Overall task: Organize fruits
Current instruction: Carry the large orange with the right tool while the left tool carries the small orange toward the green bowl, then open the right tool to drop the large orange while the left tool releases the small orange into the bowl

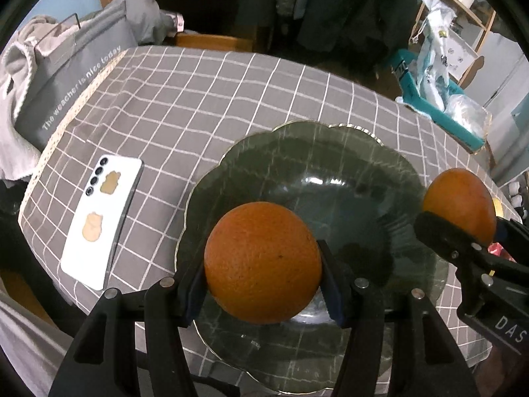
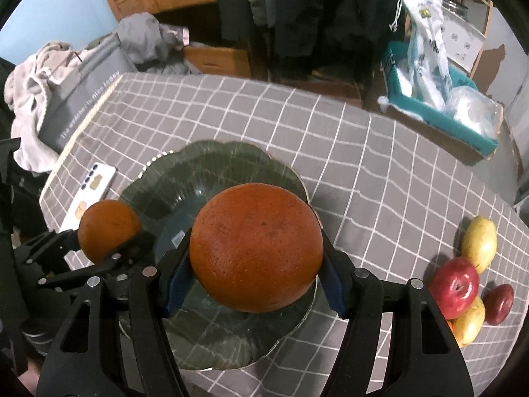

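The grey bag (image 1: pixel 76 79) beside the table's checked cloth (image 1: pixel 198 99) reads "The weather is nice today" (white letters); the right gripper's (image 1: pixel 463 228) body shows "DAS".

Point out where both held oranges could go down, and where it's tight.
The plate is empty, with room for both oranges. Bare cloth lies between the plate and the teal box. It is crowded by the fruit pile and the phone.
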Available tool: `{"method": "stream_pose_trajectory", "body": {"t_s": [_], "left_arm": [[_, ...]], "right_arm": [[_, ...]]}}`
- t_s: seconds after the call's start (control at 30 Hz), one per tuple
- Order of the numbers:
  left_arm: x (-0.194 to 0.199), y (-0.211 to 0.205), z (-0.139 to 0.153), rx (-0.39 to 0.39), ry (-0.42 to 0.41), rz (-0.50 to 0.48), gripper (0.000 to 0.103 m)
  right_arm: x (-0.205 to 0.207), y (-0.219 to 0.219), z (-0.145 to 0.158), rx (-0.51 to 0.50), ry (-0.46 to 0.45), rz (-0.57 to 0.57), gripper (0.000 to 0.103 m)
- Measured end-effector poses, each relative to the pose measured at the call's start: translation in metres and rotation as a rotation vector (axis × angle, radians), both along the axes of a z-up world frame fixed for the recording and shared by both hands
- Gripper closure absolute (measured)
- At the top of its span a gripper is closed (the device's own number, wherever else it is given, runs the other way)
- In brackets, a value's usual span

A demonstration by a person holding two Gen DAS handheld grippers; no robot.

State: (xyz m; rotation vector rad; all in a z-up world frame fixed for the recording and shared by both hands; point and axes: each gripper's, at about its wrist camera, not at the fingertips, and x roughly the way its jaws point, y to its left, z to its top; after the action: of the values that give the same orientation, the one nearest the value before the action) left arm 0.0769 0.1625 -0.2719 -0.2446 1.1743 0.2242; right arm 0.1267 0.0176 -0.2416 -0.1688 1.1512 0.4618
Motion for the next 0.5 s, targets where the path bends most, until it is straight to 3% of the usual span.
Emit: {"method": "stream_pose_trajectory", "body": {"t_s": [0.5], "left_arm": [[0.006, -0.004, -0.041, -0.056, 0.132, -0.018, 0.042]], "right_arm": [[0.001, -0.001, -0.019, -0.011, 0.048, -0.006, 0.036]]}}
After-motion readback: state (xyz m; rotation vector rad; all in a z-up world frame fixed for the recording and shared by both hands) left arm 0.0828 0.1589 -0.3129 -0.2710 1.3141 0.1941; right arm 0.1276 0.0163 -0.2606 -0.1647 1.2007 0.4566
